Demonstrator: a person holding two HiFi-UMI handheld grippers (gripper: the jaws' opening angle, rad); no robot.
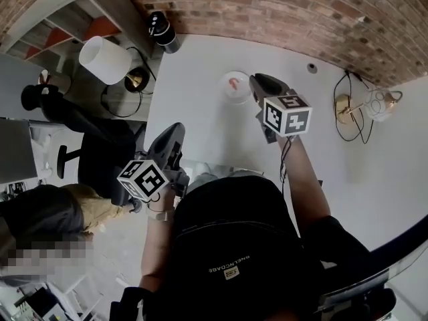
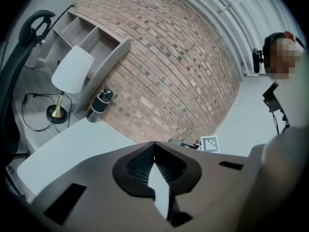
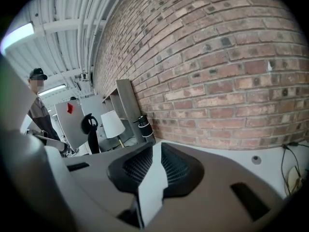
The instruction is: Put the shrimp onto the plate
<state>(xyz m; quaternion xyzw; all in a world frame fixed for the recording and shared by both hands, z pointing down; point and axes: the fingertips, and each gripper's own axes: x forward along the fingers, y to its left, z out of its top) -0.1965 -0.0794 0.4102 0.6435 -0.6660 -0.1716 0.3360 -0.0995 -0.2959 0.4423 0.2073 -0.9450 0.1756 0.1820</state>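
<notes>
**Shrimp looks placed on the plate, both grippers empty**

Right gripper [image 3: 155, 147]: jaws closed, tips together, nothing between them. Only a pale sliver of background shows through the gap lower down. Left gripper [image 2: 154, 144]: same state, jaws met at the tips and holding nothing.

In the head view the right gripper is over the white counter [image 1: 214, 136], with its jaws just beside the right rim of the plate [image 1: 239, 95]. Contact with the rim cannot be told. A small orange-pink shrimp [image 1: 232, 83] lies on the plate, apart from the jaws. The left gripper is held low at the counter's near-left edge, close to the person's body and well apart from the plate.

Farther out, a dark bottle [image 1: 160, 29] stands at the counter's far-left corner against the brick wall [image 1: 301, 12]. A white-shaded lamp [image 1: 105, 59] is off to the left, below counter level. A brass lamp [image 1: 344, 109] with a looped cable is on the right side of the counter.

Progress, as a judgement: the placing step looks finished, since the shrimp is on the plate and neither gripper holds anything. No other shrimp shows on the counter. All that seems left is moving the right gripper clear. The shrimp is small in view, so exactly how it sits is unclear.
</notes>
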